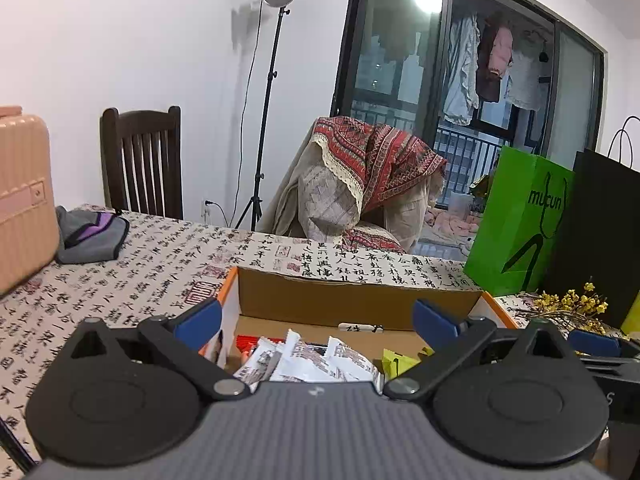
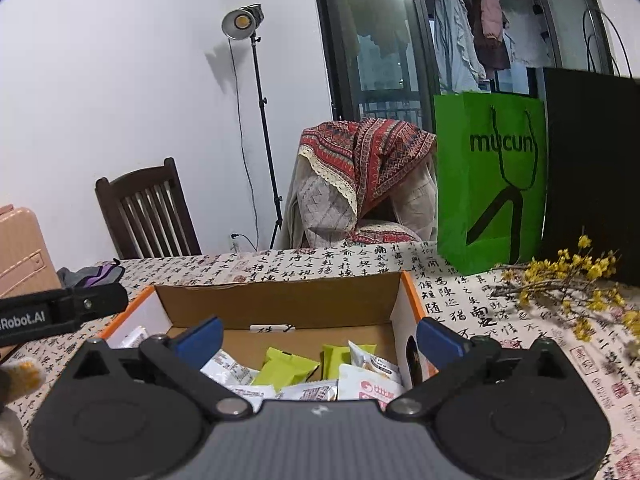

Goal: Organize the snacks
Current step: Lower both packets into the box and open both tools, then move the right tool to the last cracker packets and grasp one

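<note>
An open cardboard box (image 1: 352,296) (image 2: 280,300) with orange-edged white sides sits on the calligraphy-print tablecloth and holds the snacks. White packets (image 1: 312,360) (image 2: 368,376), lime-green packets (image 2: 286,368) (image 1: 394,362) and a red one (image 1: 252,342) lie inside. My left gripper (image 1: 316,322) hangs open over the box's near side, nothing between its blue pads. My right gripper (image 2: 320,334) is open too, above the box's right half, and holds nothing. The left gripper's black body (image 2: 60,312) shows at the left of the right wrist view.
A green paper bag (image 2: 492,184) and a black bag (image 2: 592,176) stand at the right, with yellow dried flowers (image 2: 576,280) lying in front. A pink suitcase (image 1: 22,204) and grey-purple cloth (image 1: 92,232) lie left. A wooden chair (image 1: 142,160), lamp stand and draped chair stand behind the table.
</note>
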